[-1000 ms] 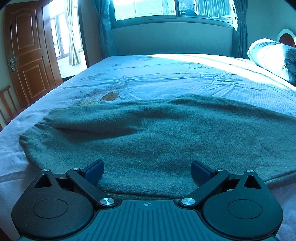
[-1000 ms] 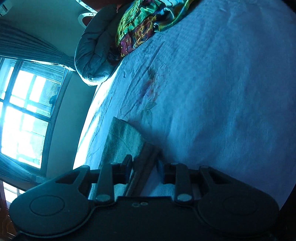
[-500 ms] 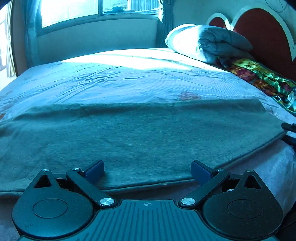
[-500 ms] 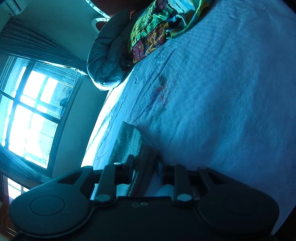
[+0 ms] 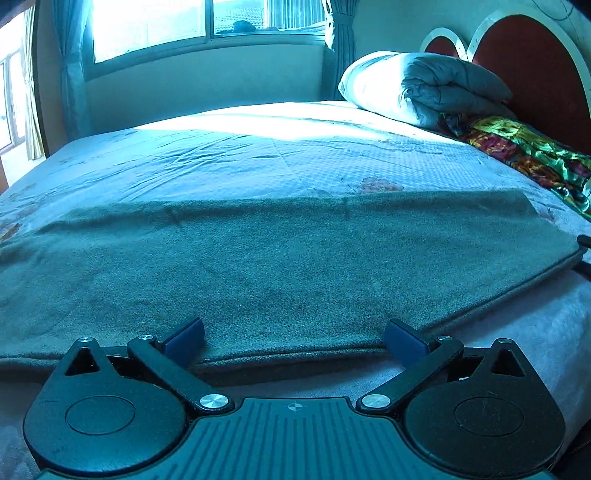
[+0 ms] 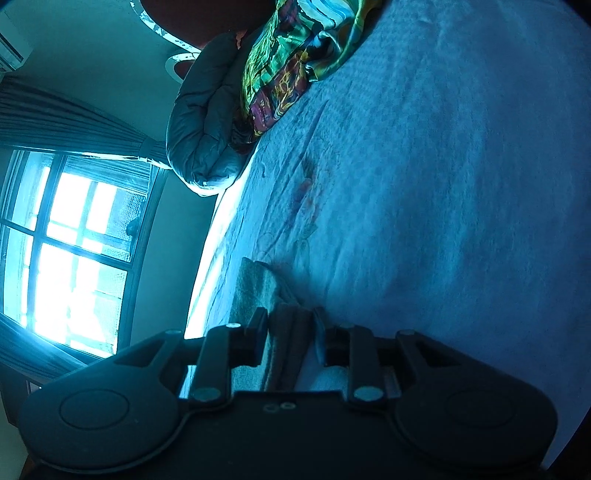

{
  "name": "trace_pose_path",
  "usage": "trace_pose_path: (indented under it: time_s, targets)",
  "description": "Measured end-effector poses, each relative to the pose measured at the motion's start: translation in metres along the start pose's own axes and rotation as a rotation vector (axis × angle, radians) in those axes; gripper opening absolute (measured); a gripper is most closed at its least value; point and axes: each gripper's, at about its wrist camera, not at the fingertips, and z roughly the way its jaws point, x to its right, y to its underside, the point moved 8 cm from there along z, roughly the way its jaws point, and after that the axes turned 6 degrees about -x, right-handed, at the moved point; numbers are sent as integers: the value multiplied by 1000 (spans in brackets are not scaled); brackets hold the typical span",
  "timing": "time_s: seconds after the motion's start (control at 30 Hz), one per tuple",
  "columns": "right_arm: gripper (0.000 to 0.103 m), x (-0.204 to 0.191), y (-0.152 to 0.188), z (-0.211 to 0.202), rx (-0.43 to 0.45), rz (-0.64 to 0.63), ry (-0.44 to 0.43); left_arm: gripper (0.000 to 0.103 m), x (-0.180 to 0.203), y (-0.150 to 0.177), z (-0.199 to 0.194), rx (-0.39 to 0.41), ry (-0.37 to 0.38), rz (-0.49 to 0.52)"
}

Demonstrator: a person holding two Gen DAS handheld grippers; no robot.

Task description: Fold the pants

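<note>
The green pants [image 5: 280, 258] lie flat across the bed sheet [image 5: 258, 158], stretched from left to right. My left gripper [image 5: 293, 338] hovers open over their near long edge, the blue pads wide apart and nothing between them. At the far right corner of the pants, the dark tips of my right gripper [image 5: 583, 254] show. In the right wrist view, turned on its side, my right gripper [image 6: 290, 325] is shut on the bunched end of the pants [image 6: 255, 291], with folded layers between the pads.
A rolled grey and white duvet [image 5: 424, 88] and a bright patterned cloth [image 5: 517, 147] lie by the red headboard [image 5: 535, 62] at the back right. A window [image 5: 147, 29] with curtains is behind the bed. The bed's near edge runs under my left gripper.
The left wrist view swept right along the pants, from the waistband end toward the leg end, then stopped. The right gripper kept its hold, and its view tilted slightly.
</note>
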Motion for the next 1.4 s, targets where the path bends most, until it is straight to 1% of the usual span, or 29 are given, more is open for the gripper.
trace_pose_path:
  time_s: [0.07, 0.13, 0.17, 0.23, 0.3, 0.4, 0.47, 0.57, 0.8, 1.0, 1.17, 1.2, 1.23, 1.27, 1.33, 1.4]
  targets:
    - [21, -5, 2, 3, -12, -22, 2, 103, -1, -1, -1, 3, 1, -12]
    - [25, -9, 3, 4, -14, -39, 3, 103, -4, -3, -4, 7, 3, -34]
    - [26, -10, 5, 6, -20, -55, 13, 103, -5, -3, -4, 12, -8, -41]
    - [25, -13, 10, 10, -32, -99, 40, 103, -5, 0, 0, 2, -12, -29]
    - [25, -16, 13, 12, -30, -117, 48, 103, -4, 0, 1, 2, -16, -21]
    - [25, -15, 12, 12, -30, -109, 45, 103, -6, -1, -1, 3, -9, -34]
    - [22, -13, 11, 12, -32, -106, 52, 103, -5, 0, 0, -1, -13, -25]
    - [22, -12, 11, 14, -36, -109, 58, 103, -4, -1, 2, -3, -15, -25]
    - [20, -8, 13, 18, -66, -110, 71, 103, -2, 0, 6, -12, -15, -24]
    - [20, -8, 14, 16, -51, -109, 67, 103, -2, 1, 6, -9, -16, -24]
    - [24, -8, 14, 16, -38, -89, 51, 103, -2, 2, 6, -9, -17, -23]
    - [23, -8, 15, 16, -45, -98, 58, 103, -2, 2, 6, -10, -18, -22]
    - [9, -9, 15, 16, -48, -120, 81, 103, -2, 2, 7, -11, -20, -20]
    - [9, -10, 15, 17, -49, -158, 108, 103, -1, 2, 7, -15, -25, -15]
    - [8, -21, 18, 14, -26, -230, 133, 103, 0, 2, 9, -23, -34, -5]
    - [8, -40, 21, 11, 1, -311, 136, 103, 1, 1, 11, -28, -31, -1]
